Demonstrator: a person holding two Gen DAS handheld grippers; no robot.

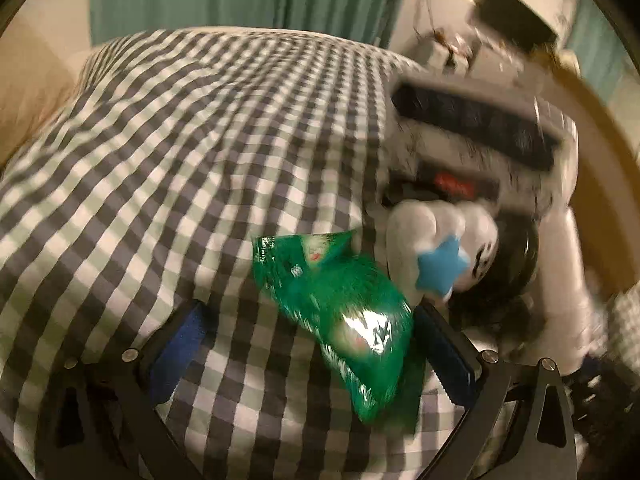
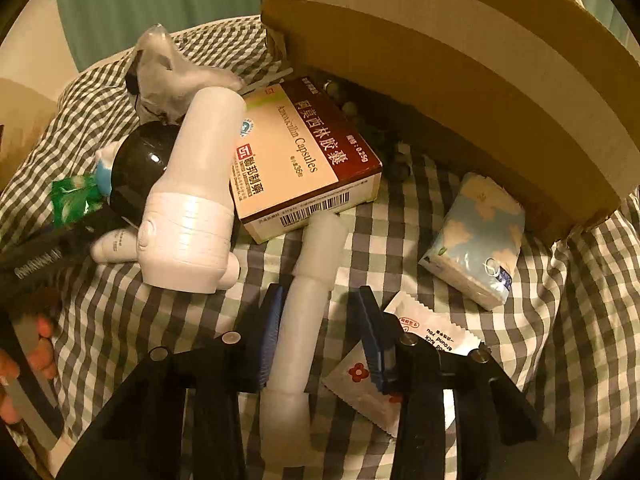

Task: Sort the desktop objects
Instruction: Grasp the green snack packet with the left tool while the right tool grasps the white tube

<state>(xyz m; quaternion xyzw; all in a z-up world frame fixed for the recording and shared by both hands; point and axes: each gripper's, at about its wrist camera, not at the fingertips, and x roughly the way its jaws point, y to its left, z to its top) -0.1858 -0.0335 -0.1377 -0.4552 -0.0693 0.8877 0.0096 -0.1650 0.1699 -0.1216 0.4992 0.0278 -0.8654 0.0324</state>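
A: Position of the white tube (image 2: 304,320)?

B: It lies lengthwise on the checked cloth (image 2: 460,200), between the fingers of the right gripper (image 2: 318,316). The left blue pad sits against its side; the right pad stands just clear, so the jaws are narrow but not clamped.

A: Around it?

B: A sachet with a red flower (image 2: 360,384) lies under the right finger. Beyond the tube's far end is a medicine box (image 2: 308,160), a tissue pack (image 2: 476,240) to the far right, and a cardboard box (image 2: 440,60) behind.

A: The other side?

B: The left gripper (image 1: 316,328) stands wide. A green packet (image 1: 340,308) lies between its fingers, nearer the right one; the picture is blurred, so contact cannot be confirmed. A white toy with a blue star (image 1: 440,264) lies just beyond.
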